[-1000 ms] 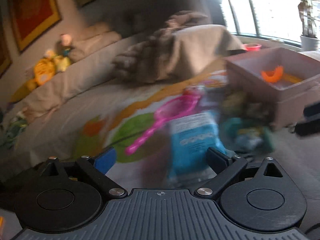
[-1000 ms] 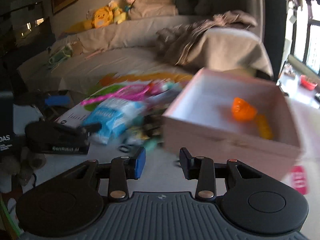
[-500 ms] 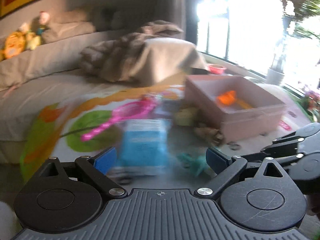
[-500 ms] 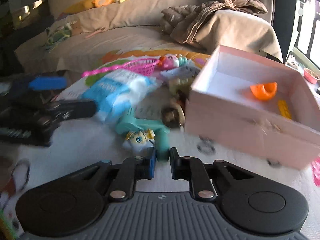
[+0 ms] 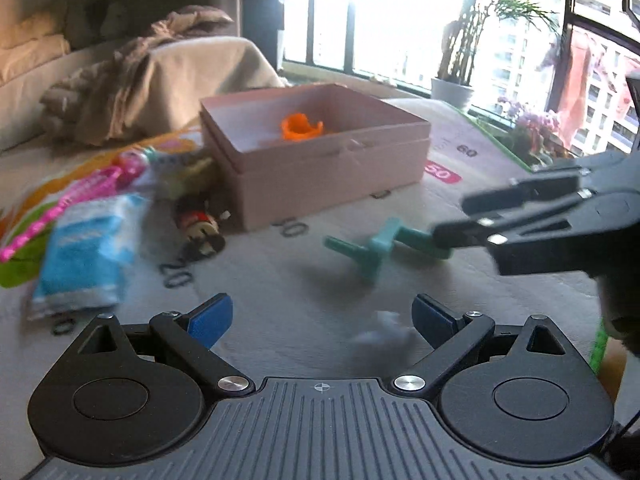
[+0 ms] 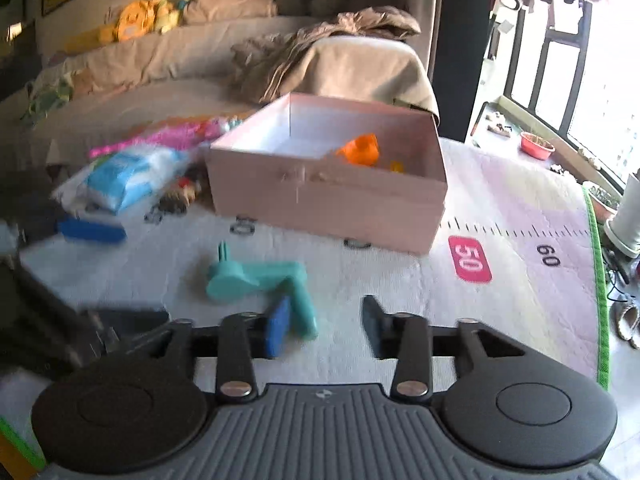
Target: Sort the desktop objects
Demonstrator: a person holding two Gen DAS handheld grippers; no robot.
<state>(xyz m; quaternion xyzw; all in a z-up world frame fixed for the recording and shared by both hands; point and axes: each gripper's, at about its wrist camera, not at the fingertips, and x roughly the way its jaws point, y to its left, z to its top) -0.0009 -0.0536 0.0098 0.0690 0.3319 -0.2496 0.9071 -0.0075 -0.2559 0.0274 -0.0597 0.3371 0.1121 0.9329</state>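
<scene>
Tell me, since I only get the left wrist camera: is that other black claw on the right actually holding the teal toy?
Observer: No. The right wrist view shows the right gripper open, with the teal toy lying on the mat and its handle end just inside one finger.
Operator: Is anything in the pink box besides the orange thing?
Observer: Yes, a small yellow piece lies beside the orange toy in the pink box.
Operator: Anything fun further back?
Observer: Plush toys sit along the sofa back.
</scene>
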